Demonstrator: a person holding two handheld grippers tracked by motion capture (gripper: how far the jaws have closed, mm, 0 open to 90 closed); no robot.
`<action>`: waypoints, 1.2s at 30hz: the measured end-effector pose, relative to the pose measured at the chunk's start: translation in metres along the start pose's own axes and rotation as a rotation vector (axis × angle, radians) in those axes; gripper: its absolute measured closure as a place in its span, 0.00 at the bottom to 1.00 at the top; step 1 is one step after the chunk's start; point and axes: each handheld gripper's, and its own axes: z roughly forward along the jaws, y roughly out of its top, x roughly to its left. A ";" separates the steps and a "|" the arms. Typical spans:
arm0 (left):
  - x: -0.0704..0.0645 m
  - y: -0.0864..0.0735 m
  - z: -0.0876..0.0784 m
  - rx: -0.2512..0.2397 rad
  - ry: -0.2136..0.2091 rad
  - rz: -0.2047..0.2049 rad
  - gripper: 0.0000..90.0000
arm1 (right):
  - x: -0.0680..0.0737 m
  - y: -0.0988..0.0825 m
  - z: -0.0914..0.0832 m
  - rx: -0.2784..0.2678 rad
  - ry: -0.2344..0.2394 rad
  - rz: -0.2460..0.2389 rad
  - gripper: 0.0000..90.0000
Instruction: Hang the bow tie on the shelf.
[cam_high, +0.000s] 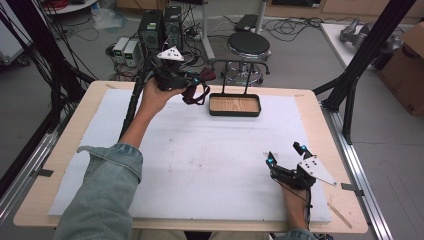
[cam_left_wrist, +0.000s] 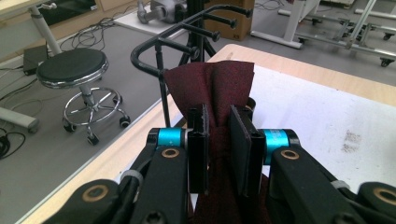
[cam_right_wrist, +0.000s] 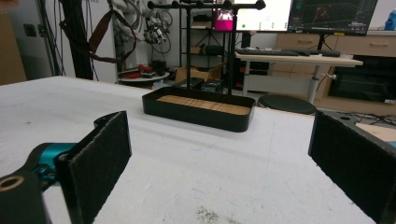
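Dark red cloth (cam_left_wrist: 210, 88) is pinched between the pressed-together jaws of the left hand-held gripper (cam_left_wrist: 218, 149), bunched and fanning out above the pads. In the high view that left hand-held gripper (cam_high: 192, 90) is raised at the upper middle of the frame, over the far edge of the surface (cam_high: 200, 165), with the cloth (cam_high: 196, 95) drooping from it in a loop.

Just to its right in that view sits a black tray with a wooden floor (cam_high: 234, 105), and a black rack (cam_left_wrist: 187, 37) of pegged bars rises from the tray's back. In the left gripper view the rack's bars stand just beyond the cloth, running away toward the upper right, so the cloth lies between jaws and rack; hanging it there looks like the likely aim, and the left hand is by far the nearer.

Down at the lower right, the right hand-held gripper (cam_high: 285, 167) rests on the surface with jaws spread wide and empty, well apart from the tray (cam_right_wrist: 198, 112). A stool (cam_high: 248, 46) stands on the floor behind.
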 end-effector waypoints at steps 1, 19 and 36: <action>0.000 0.002 0.001 0.002 -0.001 0.005 0.86 | 0.000 0.000 0.000 0.000 0.001 0.001 0.06; 0.001 0.021 0.031 0.038 -0.025 0.047 0.86 | 0.000 0.000 0.000 0.001 -0.002 0.001 0.06; 0.020 0.024 0.040 -0.087 0.005 -0.045 0.86 | 0.000 0.000 0.000 0.003 -0.001 0.003 0.06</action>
